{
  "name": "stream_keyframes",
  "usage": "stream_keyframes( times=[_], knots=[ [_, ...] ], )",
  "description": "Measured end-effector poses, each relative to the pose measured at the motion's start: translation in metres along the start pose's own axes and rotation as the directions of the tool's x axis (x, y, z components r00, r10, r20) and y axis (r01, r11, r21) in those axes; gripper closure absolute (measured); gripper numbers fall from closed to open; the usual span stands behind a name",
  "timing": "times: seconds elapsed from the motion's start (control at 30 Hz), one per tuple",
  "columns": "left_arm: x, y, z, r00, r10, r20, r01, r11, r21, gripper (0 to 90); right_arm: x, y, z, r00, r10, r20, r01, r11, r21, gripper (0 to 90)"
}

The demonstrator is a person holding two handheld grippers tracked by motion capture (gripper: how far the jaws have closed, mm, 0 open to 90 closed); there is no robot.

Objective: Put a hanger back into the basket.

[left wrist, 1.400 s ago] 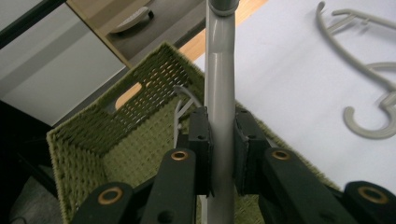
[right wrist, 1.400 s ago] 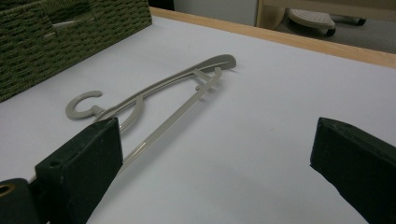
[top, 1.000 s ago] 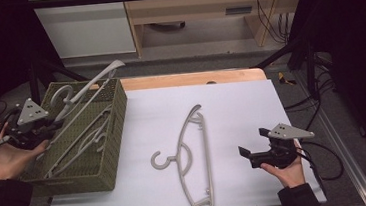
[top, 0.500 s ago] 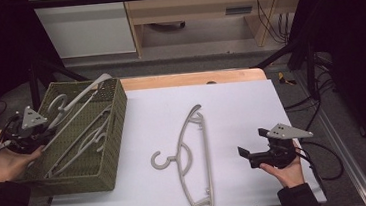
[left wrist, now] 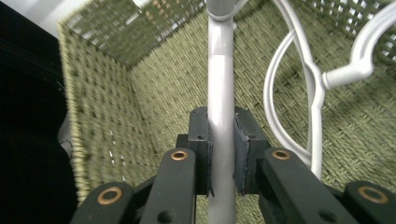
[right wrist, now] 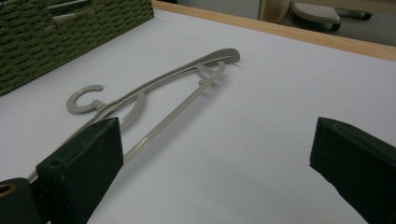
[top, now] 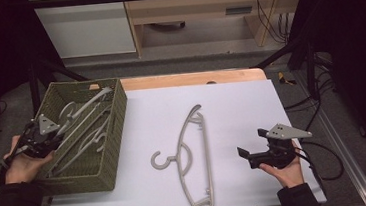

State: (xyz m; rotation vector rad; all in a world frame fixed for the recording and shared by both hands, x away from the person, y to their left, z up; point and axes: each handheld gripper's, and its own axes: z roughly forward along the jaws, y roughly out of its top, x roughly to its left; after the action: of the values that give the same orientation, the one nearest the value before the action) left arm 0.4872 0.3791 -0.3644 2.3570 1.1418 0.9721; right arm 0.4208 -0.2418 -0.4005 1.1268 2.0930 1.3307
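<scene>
My left claw (left wrist: 222, 154) is clamped on a hanger (left wrist: 220, 93) bar, low inside the basket (top: 106, 160) at the desk's (top: 231, 104) left edge. I should seat it flat among the hangers there before releasing, clear of the weave. My right claw (right wrist: 215, 168) gapes, holding nothing, near the second hanger (top: 196, 157) mid-desk. Basket hangers overlap; count unclear.

white table (top: 231, 104) w/ wood back edge: green woven basket (top: 108, 159) at left, grey hanger (top: 195, 152) mid.
</scene>
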Motion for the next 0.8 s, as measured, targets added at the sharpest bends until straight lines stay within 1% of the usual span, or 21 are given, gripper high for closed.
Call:
stream_keyframes(
  times=[0.1,0.2,0.23,0.27,0.33,0.37,0.4,0.43,0.47,0.5,0.53,0.57,0.6,0.63,0.67,0.7,0.73,0.77,0.8],
  knots=[
    [-0.002,-0.006,0.01,0.9999,-0.01,0.012,0.01,0.9999,0.014,79.5,0.001,0.0,0.001,1.0,0.002,-0.001,-0.002,1.0,0.003,3.3],
    [-0.004,-0.008,0.014,0.9998,-0.012,0.015,0.012,0.9999,0.01,79.2,0.001,-0.001,0.002,1.0,-0.005,-0.003,0.005,1.0,0.007,3.4],
    [-0.007,-0.006,0.016,0.9996,0.015,0.025,-0.016,0.9993,0.033,79.1,0.001,-0.001,0.002,1.0,-0.004,-0.004,0.004,1.0,0.008,3.4],
    [-0.007,-0.006,0.016,0.9996,0.015,0.025,-0.016,0.9993,0.033,79.1,0.001,-0.001,0.002,1.0,-0.004,-0.004,0.004,1.0,0.009,3.5],
    [-0.006,-0.005,0.016,0.9987,0.004,0.051,-0.006,0.9989,0.047,78.7,0.002,0.0,0.002,1.0,-0.005,-0.005,0.005,1.0,0.008,3.6],
    [-0.006,-0.005,0.016,0.9987,0.004,0.051,-0.006,0.9989,0.047,78.6,0.002,0.0,0.002,0.9999,-0.006,-0.008,0.006,1.0,0.007,3.7],
    [-0.006,-0.004,0.016,0.9986,0.001,0.053,-0.004,0.9982,0.06,78.3,0.003,0.0,0.002,0.9999,-0.009,-0.008,0.009,1.0,0.008,3.7],
    [-0.005,-0.004,0.016,0.9976,-0.015,0.068,0.011,0.9983,0.058,77.8,0.004,0.001,0.002,0.9999,-0.008,-0.009,0.008,1.0,0.008,3.7],
    [-0.005,-0.004,0.016,0.9976,-0.015,0.068,0.011,0.9983,0.058,76.5,0.004,0.001,0.002,0.9999,-0.008,-0.009,0.008,1.0,0.008,3.7],
    [-0.005,-0.003,0.015,0.996,-0.016,0.088,0.01,0.9977,0.067,76.5,0.004,0.002,0.002,0.9999,-0.012,-0.012,0.012,1.0,0.008,3.8],
    [-0.005,-0.003,0.015,0.9953,-0.017,0.095,0.01,0.9973,0.073,73.8,0.006,0.003,0.002,0.9997,-0.021,-0.013,0.021,1.0,0.005,3.9],
    [-0.006,-0.002,0.013,0.9928,-0.027,0.117,0.019,0.9974,0.069,72.6,0.007,0.004,0.001,0.9997,-0.022,-0.013,0.022,1.0,0.005,3.8],
    [-0.006,-0.002,0.011,0.9915,-0.032,0.126,0.024,0.9973,0.069,70.9,0.008,0.005,0.001,0.9996,-0.025,-0.013,0.025,1.0,0.004,3.9],
    [-0.006,-0.002,0.01,0.9895,-0.049,0.136,0.04,0.9971,0.064,69.8,0.009,0.006,0.001,0.9995,-0.027,-0.012,0.027,1.0,0.005,3.9],
    [-0.005,-0.002,0.008,0.9872,-0.058,0.149,0.05,0.9972,0.055,67.9,0.01,0.007,0.001,0.9994,-0.031,-0.013,0.031,1.0,0.004,3.9],
    [-0.005,-0.002,0.006,0.9832,-0.071,0.168,0.065,0.9969,0.044,67.2,0.01,0.008,0.001,0.9994,-0.031,-0.013,0.031,1.0,0.001,4.0],
    [-0.006,-0.001,0.004,0.9823,-0.077,0.171,0.072,0.9969,0.032,66.2,0.011,0.009,0.001,0.9995,-0.03,-0.014,0.03,1.0,0.0,4.0],
    [-0.006,-0.001,0.001,0.9831,-0.077,0.166,0.075,0.997,0.019,66.1,0.012,0.009,0.001,0.9994,-0.034,-0.009,0.034,0.999,-0.001,4.0],
    [-0.007,0.0,-0.001,0.9806,-0.084,0.177,0.084,0.9964,0.009,64.8,0.013,0.01,0.0,0.9993,-0.037,-0.009,0.037,0.999,-0.001,4.0]
  ],
)
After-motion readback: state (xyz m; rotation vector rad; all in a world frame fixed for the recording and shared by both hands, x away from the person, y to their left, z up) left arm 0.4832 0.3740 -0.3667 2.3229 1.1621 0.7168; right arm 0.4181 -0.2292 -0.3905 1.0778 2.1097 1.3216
